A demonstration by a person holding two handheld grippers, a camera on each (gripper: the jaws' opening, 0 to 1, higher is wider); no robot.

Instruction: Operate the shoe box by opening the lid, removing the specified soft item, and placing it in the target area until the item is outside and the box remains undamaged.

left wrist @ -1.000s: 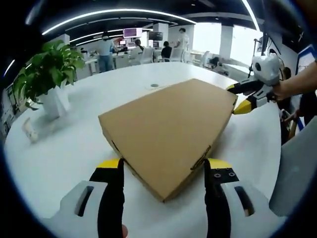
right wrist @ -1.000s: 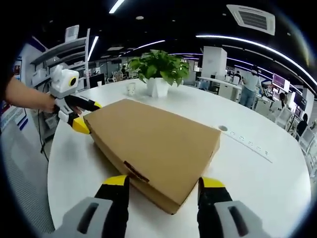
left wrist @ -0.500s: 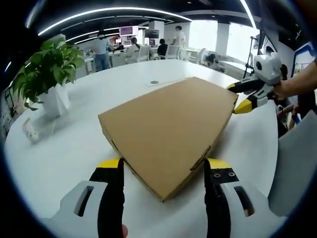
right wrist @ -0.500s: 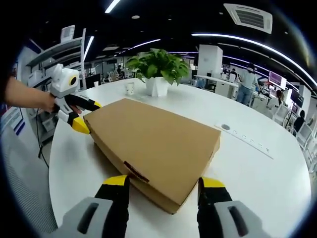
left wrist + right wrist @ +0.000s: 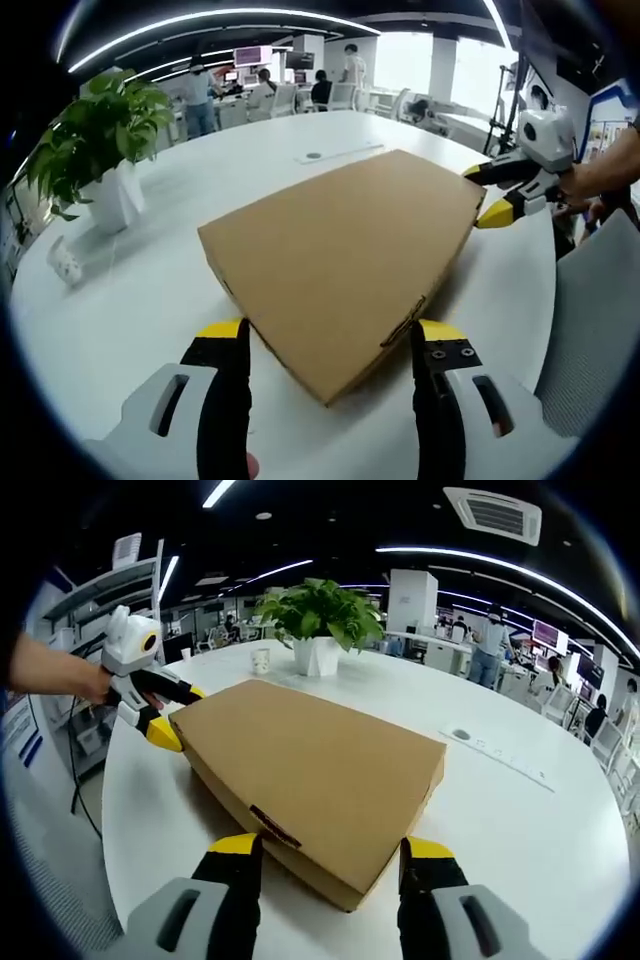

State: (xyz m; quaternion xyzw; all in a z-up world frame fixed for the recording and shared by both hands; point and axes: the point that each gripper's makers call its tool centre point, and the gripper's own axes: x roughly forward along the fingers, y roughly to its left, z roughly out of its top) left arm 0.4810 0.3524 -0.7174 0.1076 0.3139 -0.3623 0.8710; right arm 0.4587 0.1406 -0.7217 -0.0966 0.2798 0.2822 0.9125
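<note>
Straddling opposite corners of the box (image 5: pixel 340 265), I hold both grippers with jaws apart and nothing clamped. The box lies flat on the tabletop (image 5: pixel 150 300), lid shut, near the edge closest to me and running away toward the middle.

In the left gripper view, my left gripper (image 5: pixel 330 335) has one box corner poking between its yellow-tipped jaws, one jaw on each side of the corner; I cannot tell whether either tip touches the cardboard. The right gripper (image 5: pixel 495 195) sits at the far corner, its jaws spread above and below the box edge. The right gripper view gives the mirror of that: a near corner sits between the right gripper's own jaws, and the left one reaches the far corner with tips spread.

The box's long axis runs roughly from one gripper to the other, so each hand is nearest to its own end. A dark tab slot (image 5: pixel 275 825) shows on the side wall just left of the corner facing the right gripper; I judge that wall to be the lid's front flap, which would make the right hand the better one to lift while the left steadies.

A potted plant (image 5: pixel 320 620) and a small cup (image 5: pixel 261 659) stand well beyond the box, toward the tabletop's far edge.
</note>
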